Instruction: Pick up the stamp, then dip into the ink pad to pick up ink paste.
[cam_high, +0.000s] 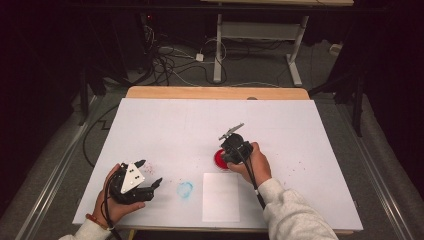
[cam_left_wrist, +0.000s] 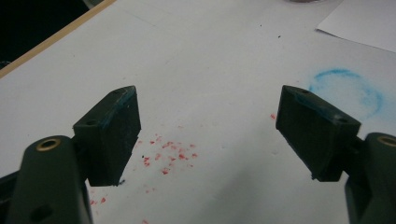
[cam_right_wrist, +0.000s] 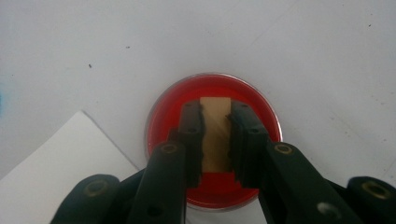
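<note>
My right gripper (cam_right_wrist: 217, 140) has its fingers closed on a small tan wooden block (cam_right_wrist: 215, 133), which I hold down in a shallow round clear dish of red paint (cam_right_wrist: 163, 112); in the high view that dish (cam_high: 218, 159) sits on the white-covered bench (cam_high: 165, 130), touching or just beside the far edge of a white rectangular sheet of paper (cam_high: 221, 197). My left gripper (cam_high: 144, 177) hovers low over the bench near the front left, its fingers (cam_left_wrist: 112, 135) spread wide with nothing between them, beside a pale blue ring-shaped stamp mark (cam_left_wrist: 348, 91) and a scatter of small red paint flecks (cam_left_wrist: 168, 156). The main risk, as I judge it, is mess: if I lift the block quickly or tilted, wet red paint may drip onto the white cover between the dish and the paper, adding to the flecks already there. My hold is on the block's narrow sides, and paint there could make it slip or twist in my fingers, so the stamp might land crooked or smear. Pressing too hard into the dish could load too much paint and blur the print, or push the light dish sideways, since nothing steadies it. The dish rim is close to the paper's edge, so a nudge could slop red onto the sheet. My left fingers carry traces of blue on their pads, and touching the paper with them could leave a stray mark. I cannot tell how deep the paint is.
</note>
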